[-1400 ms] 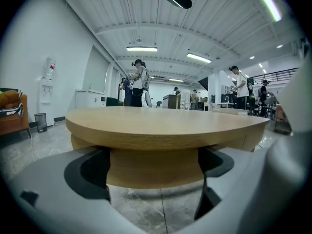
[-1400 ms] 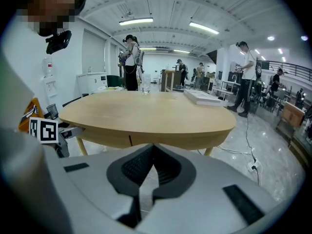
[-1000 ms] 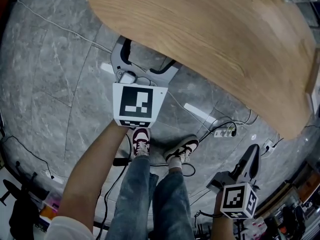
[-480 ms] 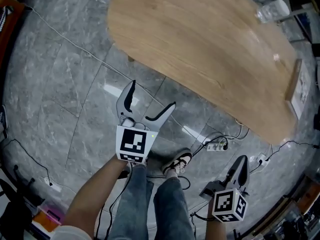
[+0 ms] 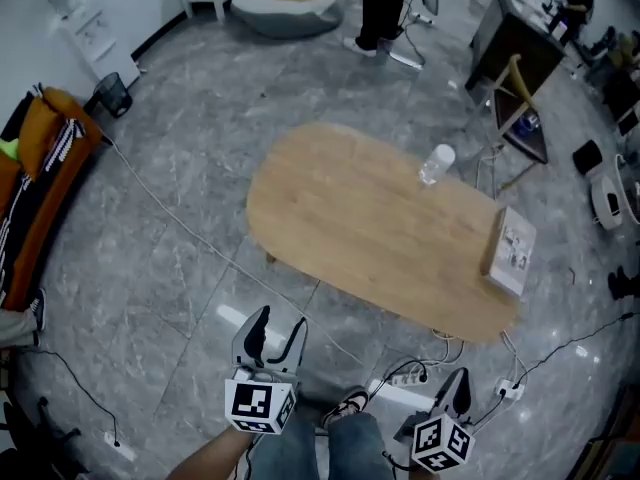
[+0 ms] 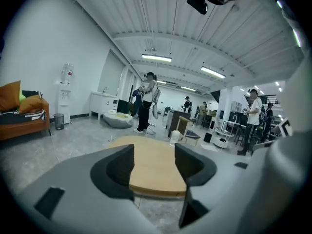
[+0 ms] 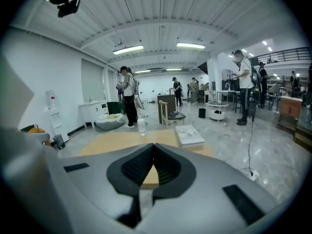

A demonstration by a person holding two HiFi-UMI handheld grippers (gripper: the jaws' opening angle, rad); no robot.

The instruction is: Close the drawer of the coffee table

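The coffee table has an oval wooden top and stands on the grey floor ahead of me; no drawer shows in any view. My left gripper hangs in the air short of the table's near edge. Its jaws have just been closing and stand partly apart with nothing between them. In the left gripper view the tabletop shows through the gap between the fingers. My right gripper is shut and empty, off the table's near right end; the right gripper view has its jaws meeting in front of the table.
A water bottle and a book rest on the tabletop. A power strip and cables lie on the floor near my feet. An orange sofa lines the left; a chair and a standing person are beyond.
Both grippers have risen and drawn back from the table, which now looks smaller and farther off. The left jaws have narrowed from wide open. The right jaws stayed shut.
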